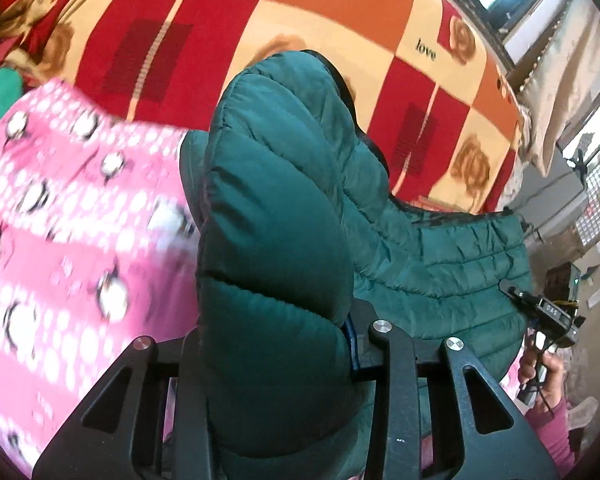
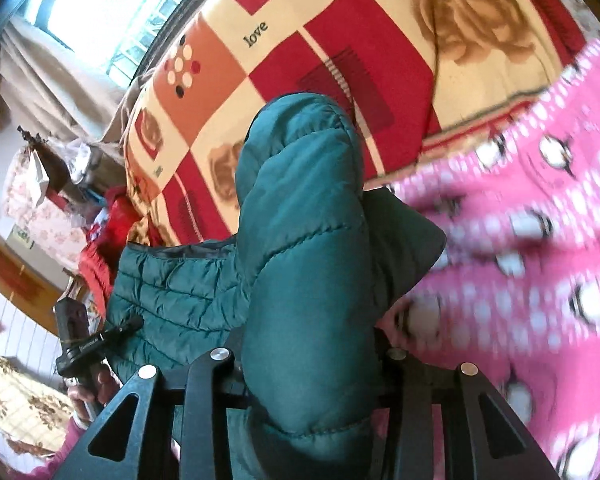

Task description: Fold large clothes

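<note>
A dark green quilted puffer jacket [image 1: 284, 208] hangs between both grippers above the bed. My left gripper [image 1: 276, 344] is shut on a thick padded fold of it; the fabric bulges up between the jaws and hides the fingertips. My right gripper [image 2: 312, 344] is shut on another padded fold of the same jacket [image 2: 300, 216]. The jacket's body [image 1: 452, 264] stretches right toward the other gripper [image 1: 548, 312], which a hand holds. In the right wrist view the left gripper [image 2: 88, 340] shows at the lower left by the jacket's hem [image 2: 172, 280].
A bedspread [image 1: 300, 20] with red, orange and cream squares, roses and "love" print lies under the jacket. A pink dotted penguin-print cloth [image 1: 60, 220] lies on the bed; it also shows in the right wrist view [image 2: 540, 240]. Curtains and a window [image 2: 80, 12] lie beyond the bed's edge.
</note>
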`<state>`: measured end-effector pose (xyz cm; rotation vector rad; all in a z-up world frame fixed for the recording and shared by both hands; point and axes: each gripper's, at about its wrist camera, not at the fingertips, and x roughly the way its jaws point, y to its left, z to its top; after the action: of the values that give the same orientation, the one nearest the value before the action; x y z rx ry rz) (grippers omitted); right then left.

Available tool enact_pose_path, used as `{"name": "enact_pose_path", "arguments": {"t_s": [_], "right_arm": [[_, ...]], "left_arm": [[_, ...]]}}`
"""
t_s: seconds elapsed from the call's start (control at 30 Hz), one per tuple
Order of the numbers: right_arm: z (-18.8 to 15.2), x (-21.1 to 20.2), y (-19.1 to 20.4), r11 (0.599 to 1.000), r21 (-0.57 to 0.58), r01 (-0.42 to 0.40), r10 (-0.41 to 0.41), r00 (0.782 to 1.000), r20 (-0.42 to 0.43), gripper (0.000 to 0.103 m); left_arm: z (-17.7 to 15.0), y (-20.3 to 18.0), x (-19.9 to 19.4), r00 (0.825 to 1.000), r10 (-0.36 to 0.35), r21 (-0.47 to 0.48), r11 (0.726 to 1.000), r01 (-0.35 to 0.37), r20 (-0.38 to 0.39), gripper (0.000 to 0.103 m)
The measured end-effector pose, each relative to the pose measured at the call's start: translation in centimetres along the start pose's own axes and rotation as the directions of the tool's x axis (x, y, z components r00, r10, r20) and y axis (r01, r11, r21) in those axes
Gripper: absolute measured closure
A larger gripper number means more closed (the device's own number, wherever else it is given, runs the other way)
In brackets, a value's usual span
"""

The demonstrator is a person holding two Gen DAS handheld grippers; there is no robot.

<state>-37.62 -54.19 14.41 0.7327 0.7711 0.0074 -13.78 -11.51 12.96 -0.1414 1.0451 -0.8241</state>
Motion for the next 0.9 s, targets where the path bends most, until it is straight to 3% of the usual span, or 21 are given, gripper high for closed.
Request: {"name": "enact_pose_path", "arguments": {"t_s": [0.07,0.13,0.2,0.23,0.3,0.43,0.5,0.6,0.73,0.9], "right_arm": [[-2.3,-0.2,-0.3,0.999,0.002,0.038,-0.038,0.999,-0.024,0.065],[-3.7,0.5,-1.3,0.993,0.012,0.115,-0.114,0.992,-0.045,0.056],[-4.7,1.9,-2.5,0.974,0.024,0.225,-0.223,0.972,-0.071,0.025],[-5.2,2.7,-3.1,0.959,0.025,0.284,-0.281,0.956,-0.081,0.020],[-5.4,2.9,-3.8,0.951,0.052,0.306,-0.303,0.951,-0.065,0.018],[-5.4,1.7,-1.9,0.921,0.016,0.389,-0.388,0.921,-0.028,0.018],[-5.6,0.4,-0.2,0.892,-0.027,0.452,-0.452,0.892,0.005,0.018],[-6.1,-1.1,1.5,0.869,-0.051,0.492,-0.490,0.871,0.047,0.018],[-6.7,-2.1,4.1,0.872,-0.057,0.486,-0.480,0.872,0.096,0.014],[-8.4,-1.9,7.4,0.869,-0.098,0.485,-0.472,0.872,0.132,0.014]], "left_arm": [[-1.9,0.4,-0.1,0.999,0.016,-0.012,1.000,-0.016,-0.030,0.068],[-3.5,0.9,1.0,0.996,0.077,-0.005,0.997,-0.077,-0.045,0.059],[-4.7,1.8,2.1,0.988,0.141,-0.020,0.990,-0.142,-0.056,0.035],[-5.1,2.2,2.9,0.985,0.162,-0.025,0.986,-0.164,-0.057,0.030],[-5.4,2.9,3.4,0.983,0.184,-0.041,0.982,-0.185,-0.025,0.017],[-6.0,2.3,2.0,0.971,0.239,-0.050,0.970,-0.238,0.020,0.015],[-6.4,1.4,0.7,0.956,0.287,-0.038,0.958,-0.285,0.060,0.015],[-6.9,-0.5,-1.4,0.930,0.343,0.003,0.938,-0.346,0.133,0.015],[-7.8,-3.0,-2.7,0.899,0.389,0.045,0.913,-0.405,0.201,0.015],[-9.5,-5.6,-3.1,0.888,0.385,0.080,0.906,-0.415,0.250,0.015]]}}
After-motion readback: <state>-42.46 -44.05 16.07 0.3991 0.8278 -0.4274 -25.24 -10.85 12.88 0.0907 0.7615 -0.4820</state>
